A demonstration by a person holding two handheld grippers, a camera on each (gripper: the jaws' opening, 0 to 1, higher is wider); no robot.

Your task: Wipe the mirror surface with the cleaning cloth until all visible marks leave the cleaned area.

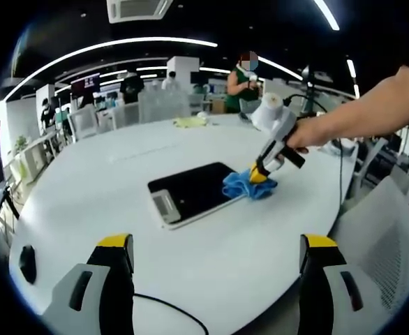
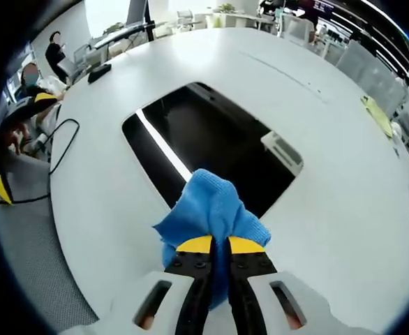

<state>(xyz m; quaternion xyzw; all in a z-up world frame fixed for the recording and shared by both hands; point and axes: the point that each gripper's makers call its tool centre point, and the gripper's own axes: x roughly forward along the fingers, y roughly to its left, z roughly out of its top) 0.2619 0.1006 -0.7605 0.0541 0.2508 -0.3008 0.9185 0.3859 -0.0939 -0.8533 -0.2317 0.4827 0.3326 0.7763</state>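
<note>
The mirror (image 1: 192, 192) lies flat around the middle of the table (image 1: 121, 160). The cloth (image 1: 248, 184) sits on the mirror's corner, half on the tabletop, pinched in the right gripper (image 1: 260, 172). A cable (image 2: 58, 150) trails off the table's edge.

Surface (image 1: 121, 174): white, rounded, large.
Cable (image 1: 169, 310): black, trailing across near edge of surface.
Dark mouse-like item (image 1: 27, 263): near left edge of surface.
Yellow cloth (image 1: 190, 121): far side of surface.
Chair (image 1: 389, 237): white mesh, right.
Persons (image 1: 243, 80): standing, far background.
</note>
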